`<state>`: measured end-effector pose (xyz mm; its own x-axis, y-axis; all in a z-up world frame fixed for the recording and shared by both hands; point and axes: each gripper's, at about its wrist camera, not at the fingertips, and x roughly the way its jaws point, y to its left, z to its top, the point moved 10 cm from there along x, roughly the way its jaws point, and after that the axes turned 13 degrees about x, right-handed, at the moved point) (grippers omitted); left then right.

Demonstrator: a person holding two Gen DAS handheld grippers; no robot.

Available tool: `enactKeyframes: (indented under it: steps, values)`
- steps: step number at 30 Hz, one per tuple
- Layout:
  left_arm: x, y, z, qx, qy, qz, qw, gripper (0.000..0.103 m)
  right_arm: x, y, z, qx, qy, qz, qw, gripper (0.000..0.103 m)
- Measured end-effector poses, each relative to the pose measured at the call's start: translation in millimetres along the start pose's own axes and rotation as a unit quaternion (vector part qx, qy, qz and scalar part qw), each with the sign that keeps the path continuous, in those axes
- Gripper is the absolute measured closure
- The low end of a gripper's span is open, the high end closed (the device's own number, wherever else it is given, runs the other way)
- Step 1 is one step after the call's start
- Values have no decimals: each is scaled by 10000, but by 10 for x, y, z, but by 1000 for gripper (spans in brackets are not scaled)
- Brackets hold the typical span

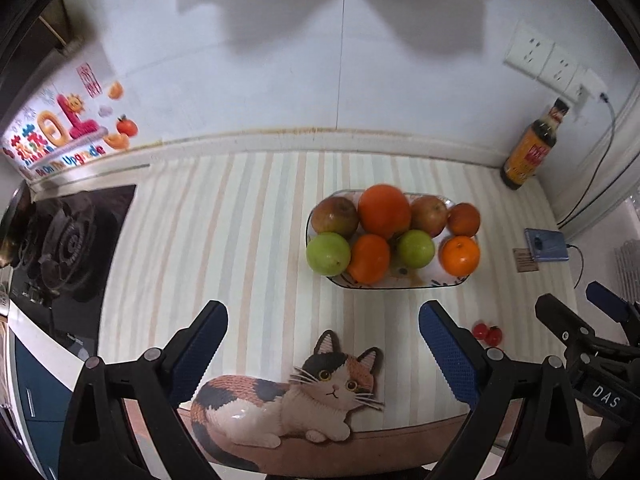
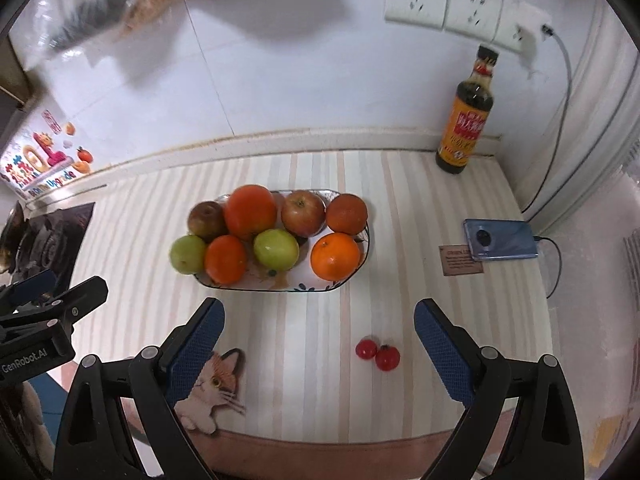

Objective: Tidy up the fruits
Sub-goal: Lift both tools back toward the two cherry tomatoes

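**Both tongs wide over a striped counter, fruit on the plate**

Nearest, the left gripper (image 1: 323,344) and right gripper (image 2: 318,338) hang with jaws spread wide, nothing between the pads. Beneath lies the striped mat (image 2: 312,320) with a cat picture (image 1: 296,396) at six o'clock. Two cherry tomatoes (image 2: 378,354) sit loose near the right tongs. Toward twelve o'clock, the plate (image 2: 280,282) carries oranges (image 2: 335,257), green fruits (image 2: 276,249) and apples (image 2: 303,213). A phone (image 2: 500,240) lies at three o'clock, a stove (image 1: 68,240) at nine. Farthest, a sauce bottle (image 2: 466,120) stands against the white tiled wall (image 2: 280,80) below sockets (image 2: 444,4).
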<state>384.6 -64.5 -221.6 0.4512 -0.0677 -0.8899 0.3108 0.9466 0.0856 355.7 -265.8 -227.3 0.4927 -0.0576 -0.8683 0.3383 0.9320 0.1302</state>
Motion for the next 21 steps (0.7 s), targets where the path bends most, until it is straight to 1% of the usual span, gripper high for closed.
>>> enactKeyframes:
  steps: [3,4,10,18,21]
  values:
    - [-207,-13,-15,66,-120,8,9999,5,-264,23,-33,16,-122,74,9999,5]
    - [-291,-27,-23,77,-179,-39,9998,5,-365,33,-43,17,-179,90,9998,5]
    - [-669,-69,-61,199,-442,20,9988,5,-811,55,-99,107,-366,278,9989,5]
    - [-1039,-99,-75,271,-781,57,9966,5,-1247,70,-157,145,-576,379,9975,5]
    - [-1134,-117,-84,274,-835,-19,9961,5,-1353,74,-171,139,-643,390,9971,5]
